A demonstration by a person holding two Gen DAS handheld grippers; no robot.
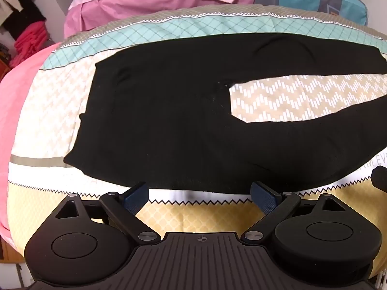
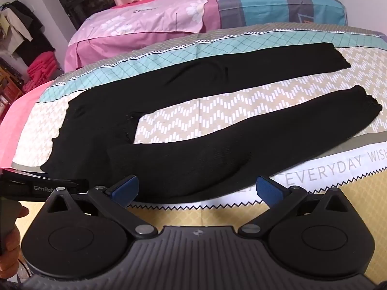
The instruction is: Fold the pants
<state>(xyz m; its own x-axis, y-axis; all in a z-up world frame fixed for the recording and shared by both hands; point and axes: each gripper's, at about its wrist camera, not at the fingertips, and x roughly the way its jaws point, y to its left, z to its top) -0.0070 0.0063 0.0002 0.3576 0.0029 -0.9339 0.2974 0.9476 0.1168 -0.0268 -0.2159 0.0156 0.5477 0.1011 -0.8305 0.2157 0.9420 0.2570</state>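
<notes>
Currently at the start of the fold: black pants (image 2: 154,130) lie spread flat on the bed (image 2: 314,220), waistband to the left, both legs running off to the right with a strip of patterned bedcover showing between them. No fold made yet, judging from the open V of the legs. Left tool (image 1: 200,194): jaws wide apart, nothing between them, hovering just short of the near hem-side edge of the cloth, roughly under the seat and upper thigh of the near leg. Right tool (image 2: 197,188): jaws likewise spread and empty, poised at the near edge of the near leg, a little further along toward the knee. Whether either fingertip touches fabric, cannot tell; both look just beside it. Near leg cuff (image 2: 367,101) sits well apart from the right tool. Judgement: step in hand is the approach for the first lengthwise fold, near leg onto far leg (image 2: 241,65). Next move calls for both tools to close on the near edge, pinching the fabric, then lift and carry across together so the legs stack evenly. Risk: dark knit may bunch or slip if the grips are shallow.
</notes>
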